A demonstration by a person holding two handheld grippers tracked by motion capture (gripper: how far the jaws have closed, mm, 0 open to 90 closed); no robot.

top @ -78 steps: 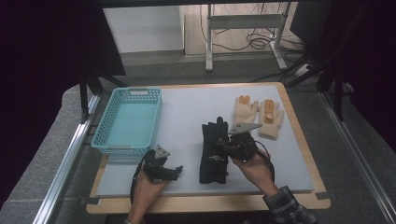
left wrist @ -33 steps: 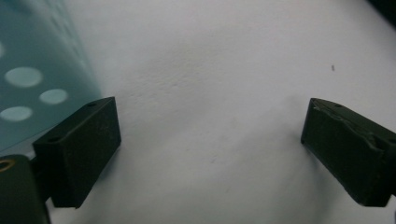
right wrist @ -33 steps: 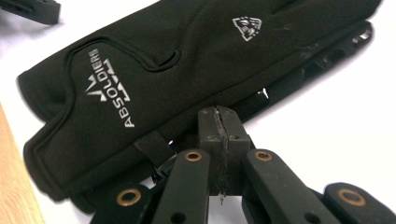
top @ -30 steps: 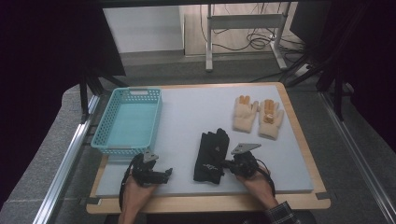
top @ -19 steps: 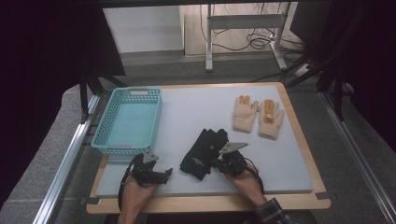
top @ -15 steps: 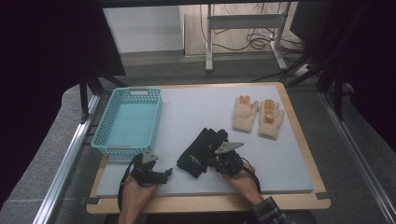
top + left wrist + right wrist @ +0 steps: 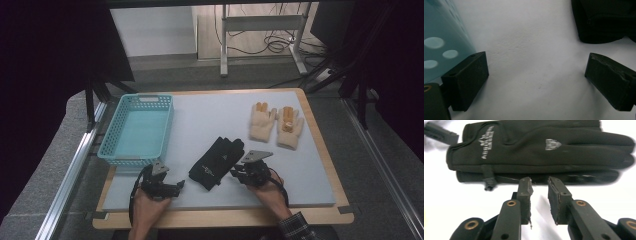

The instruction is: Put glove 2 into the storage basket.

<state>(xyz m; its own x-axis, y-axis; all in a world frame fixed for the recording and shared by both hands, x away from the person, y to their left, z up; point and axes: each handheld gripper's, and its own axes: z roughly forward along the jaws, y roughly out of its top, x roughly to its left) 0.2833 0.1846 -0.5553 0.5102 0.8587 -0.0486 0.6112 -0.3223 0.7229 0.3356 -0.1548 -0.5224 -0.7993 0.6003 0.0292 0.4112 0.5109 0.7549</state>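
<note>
Right, black gloves [image 7: 217, 162] lie stacked near the worktop's [image 7: 210, 115] front edge, between both grippers. Right gripper [image 7: 539, 185] just beside them, jaws have just been opening, narrow gap, nothing between. Left gripper [image 7: 176, 184] by the teal basket [image 7: 136, 131], jaws spread wide, empty.

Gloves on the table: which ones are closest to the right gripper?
The black gloves, right beside the right gripper. The cream gloves lie farther back.

A turquoise basket [image 7: 138, 129] stood at the far left of the table [image 7: 210, 112]. A pair of cream gloves [image 7: 276, 124] with orange fingertips lay side by side at the far right.
</note>
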